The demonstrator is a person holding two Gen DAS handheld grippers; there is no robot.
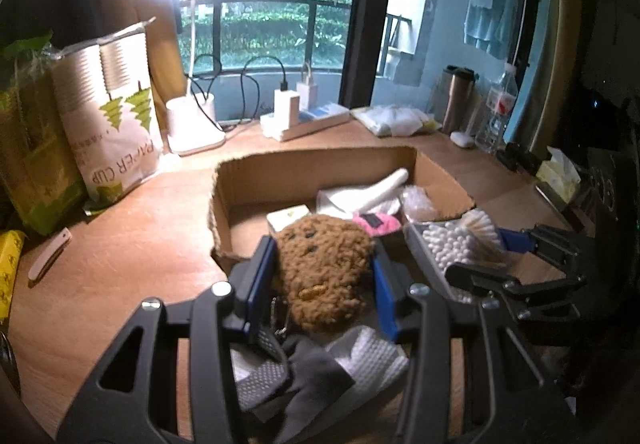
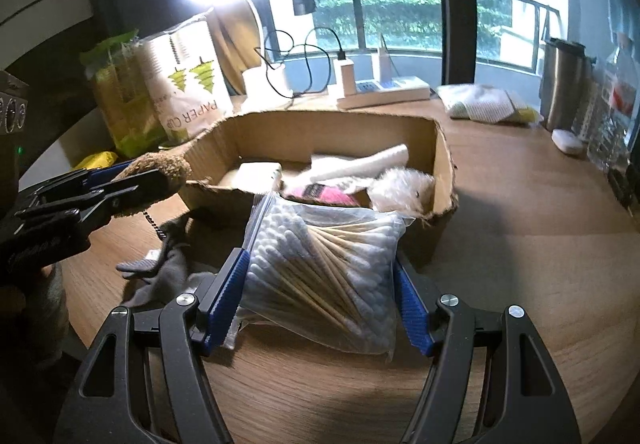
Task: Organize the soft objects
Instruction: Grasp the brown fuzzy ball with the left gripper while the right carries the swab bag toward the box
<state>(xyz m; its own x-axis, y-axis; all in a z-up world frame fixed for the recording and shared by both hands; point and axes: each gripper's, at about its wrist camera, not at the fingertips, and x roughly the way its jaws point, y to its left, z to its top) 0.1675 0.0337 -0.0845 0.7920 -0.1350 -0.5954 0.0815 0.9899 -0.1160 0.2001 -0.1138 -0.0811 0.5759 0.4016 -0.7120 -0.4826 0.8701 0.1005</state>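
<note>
Nearest, the left gripper [image 1: 320,280] has its jaws partly closed, clamped on a brown plush [image 1: 324,268]. The right gripper [image 2: 320,296] has its jaws wide, pressing both sides of a swab bag [image 2: 320,264]. Both are held above the surface [image 2: 520,236], over a grey cloth [image 1: 312,376]. Beyond stands the box [image 2: 328,135], holding a pink item [image 2: 324,193] and white roll [image 2: 360,163].

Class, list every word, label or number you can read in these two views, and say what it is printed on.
"PAPER CUP": printed upside down on the white paper-cup bag with green tree shapes.
Smaller print beside it: too small to read.
Red label on the clear bottle: blurred, unreadable.
</note>
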